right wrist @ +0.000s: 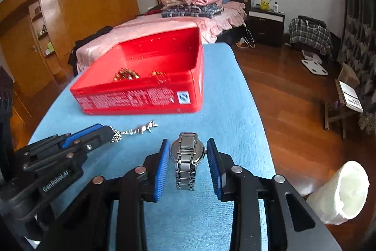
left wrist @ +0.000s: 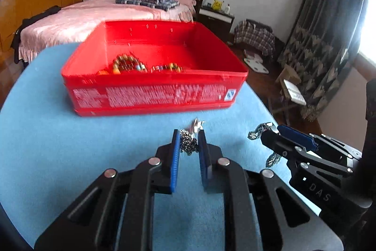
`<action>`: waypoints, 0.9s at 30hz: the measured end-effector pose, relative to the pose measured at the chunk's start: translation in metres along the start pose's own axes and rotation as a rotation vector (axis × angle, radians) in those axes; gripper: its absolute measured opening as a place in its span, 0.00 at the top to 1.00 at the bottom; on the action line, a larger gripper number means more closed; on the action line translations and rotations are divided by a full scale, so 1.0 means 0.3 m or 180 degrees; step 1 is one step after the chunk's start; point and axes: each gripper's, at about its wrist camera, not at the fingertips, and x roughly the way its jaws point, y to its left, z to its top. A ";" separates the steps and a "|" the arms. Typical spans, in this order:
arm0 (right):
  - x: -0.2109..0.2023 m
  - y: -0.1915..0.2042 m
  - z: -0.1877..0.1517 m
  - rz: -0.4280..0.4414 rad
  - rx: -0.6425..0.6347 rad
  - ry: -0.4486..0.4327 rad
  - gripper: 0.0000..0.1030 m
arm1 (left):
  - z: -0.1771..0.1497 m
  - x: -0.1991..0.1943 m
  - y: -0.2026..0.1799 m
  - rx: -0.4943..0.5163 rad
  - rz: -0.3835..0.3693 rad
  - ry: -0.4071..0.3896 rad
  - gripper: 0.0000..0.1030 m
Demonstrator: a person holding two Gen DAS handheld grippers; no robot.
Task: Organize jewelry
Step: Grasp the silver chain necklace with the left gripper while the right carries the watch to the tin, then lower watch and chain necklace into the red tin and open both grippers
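Both grippers work: left gripper (left wrist: 189, 145) fingers clench a beaded bracelet (left wrist: 188, 145); right gripper (right wrist: 188, 162) fingers straddle the watch (right wrist: 186, 157), released.

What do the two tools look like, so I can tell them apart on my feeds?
Both look alike: black linkage frames with round silver pivot pins and blue ribbed pads. The left tool carries white "GenRobot.AI" lettering on its side, read in the right wrist view. The right tool shows faint "DAS" lettering in the left wrist view. No cables or sleeves show.
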 end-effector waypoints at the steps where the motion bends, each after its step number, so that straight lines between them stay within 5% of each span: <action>1: -0.005 -0.001 0.010 0.0023 0.0001 -0.0015 0.69 | 0.007 -0.010 0.000 -0.0007 -0.0003 -0.0029 0.87; 18: -0.104 0.098 0.236 0.0320 -0.0174 -0.0545 0.69 | 0.275 -0.229 0.043 -0.0057 -0.0044 -0.0813 0.87; 27: 0.025 0.120 0.370 0.0374 -0.0163 -0.0555 0.69 | 0.424 -0.130 0.072 0.0031 0.0059 -0.0874 0.87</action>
